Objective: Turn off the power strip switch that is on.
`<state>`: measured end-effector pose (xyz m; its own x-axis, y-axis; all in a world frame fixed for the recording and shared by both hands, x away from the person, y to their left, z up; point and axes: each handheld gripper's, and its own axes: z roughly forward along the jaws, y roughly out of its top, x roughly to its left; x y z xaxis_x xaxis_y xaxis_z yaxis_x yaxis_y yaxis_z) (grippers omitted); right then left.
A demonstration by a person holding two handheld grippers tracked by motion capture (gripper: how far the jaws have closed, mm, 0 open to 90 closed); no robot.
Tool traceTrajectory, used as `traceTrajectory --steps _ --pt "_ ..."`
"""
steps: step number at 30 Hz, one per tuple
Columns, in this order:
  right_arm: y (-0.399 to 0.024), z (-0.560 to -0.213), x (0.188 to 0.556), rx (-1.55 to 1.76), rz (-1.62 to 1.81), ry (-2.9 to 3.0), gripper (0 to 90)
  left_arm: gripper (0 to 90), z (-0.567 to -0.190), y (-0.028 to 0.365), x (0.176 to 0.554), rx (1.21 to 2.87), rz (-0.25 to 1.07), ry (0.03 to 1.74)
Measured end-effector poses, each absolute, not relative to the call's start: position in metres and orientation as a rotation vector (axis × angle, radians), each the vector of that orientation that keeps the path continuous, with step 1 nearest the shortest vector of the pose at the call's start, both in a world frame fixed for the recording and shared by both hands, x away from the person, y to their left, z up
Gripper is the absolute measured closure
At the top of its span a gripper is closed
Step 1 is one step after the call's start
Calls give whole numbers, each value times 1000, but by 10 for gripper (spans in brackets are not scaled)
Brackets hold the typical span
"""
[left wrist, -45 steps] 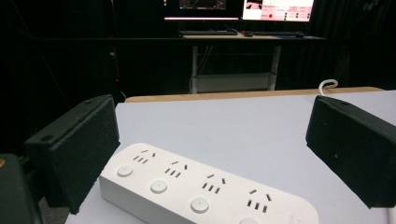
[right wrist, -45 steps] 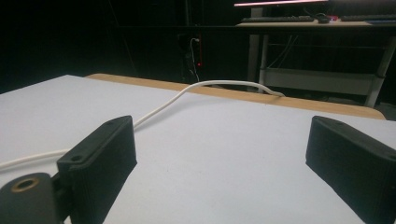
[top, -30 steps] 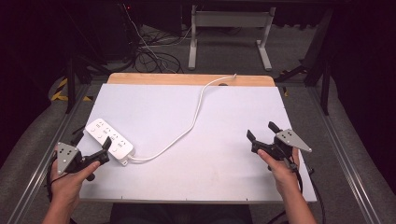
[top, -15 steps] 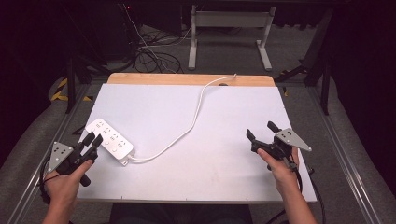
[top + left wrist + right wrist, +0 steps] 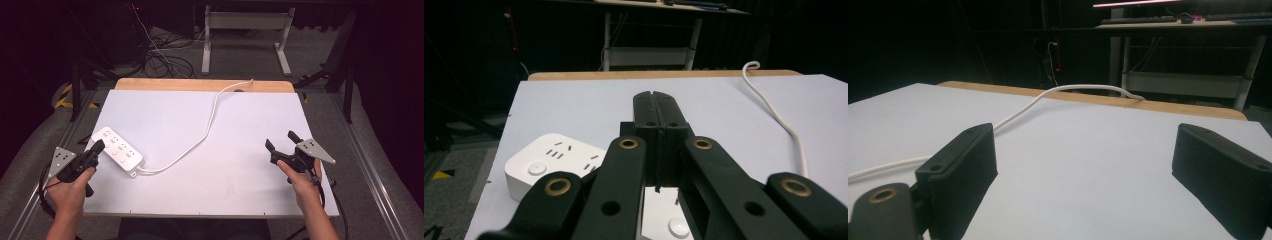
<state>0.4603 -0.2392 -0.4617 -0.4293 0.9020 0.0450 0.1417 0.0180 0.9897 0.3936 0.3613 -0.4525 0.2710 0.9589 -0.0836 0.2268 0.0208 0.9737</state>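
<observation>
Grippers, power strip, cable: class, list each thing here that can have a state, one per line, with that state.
Left gripper: shut, holding nothing, just above the power strip's near end.
Right gripper: open, empty, over bare table.
Power strip: lying flat, sockets up, nothing plugged in.
White cable: slack, curving from the strip to the table's far edge.
Table: white sheet lying flat.

A white rectangular tabletop (image 5: pixel 250 130) with a pale wooden strip along its far edge (image 5: pixel 200 85) stands in a dark, dimly lit room. Grey carpeted floor (image 5: pixel 320 55) spreads beyond the table, ahead of the tongs. There a light grey metal frame with two legs (image 5: pixel 245 30) stands, with a tangle of black cables (image 5: pixel 165 62) on the floor left of it. Yellow-and-black striped tape (image 5: pixel 64 95) marks the floor far left
</observation>
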Motion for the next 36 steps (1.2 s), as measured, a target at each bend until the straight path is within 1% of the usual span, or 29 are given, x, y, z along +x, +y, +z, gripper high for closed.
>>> traceTrajectory --steps 8,13,15,16,17,18,20,21,22,26,29,31,36 --pt "-240 -462 462 1085 1481 1646 108 900 -449 368 394 1439 843 1200" --pt "-237 -462 462 1078 1481 1658 108 900 -448 366 394 1472 797 1209" --pt "-236 -462 462 1075 1480 1663 108 900 -448 363 397 1516 759 1211" --pt "-236 -462 462 1075 1480 1663 108 900 -448 363 397 1516 759 1211" --pt "-236 -462 462 1075 1481 1663 109 900 -446 362 403 1564 759 1211" --pt "-236 -462 462 1075 1481 1663 109 900 -446 362 403 1564 759 1211" --pt "-236 -461 462 1075 1485 1660 108 900 -446 360 412 1635 733 1220" --pt "-236 -461 461 1070 1484 1660 109 900 -446 360 412 1635 733 1220" --pt "-236 -461 461 1069 1487 1661 109 900 -446 357 413 1673 720 1206" --pt "-236 -462 462 1074 1485 1665 109 896 -444 352 413 1688 723 1192" --pt "-236 -462 463 1075 1485 1669 109 900 -443 348 418 1746 668 1255" --pt "-236 -462 462 1075 1484 1669 109 900 -444 347 418 1759 672 1261" --pt "-235 -463 463 1074 1481 1679 109 900 -445 346 419 1813 624 1266"
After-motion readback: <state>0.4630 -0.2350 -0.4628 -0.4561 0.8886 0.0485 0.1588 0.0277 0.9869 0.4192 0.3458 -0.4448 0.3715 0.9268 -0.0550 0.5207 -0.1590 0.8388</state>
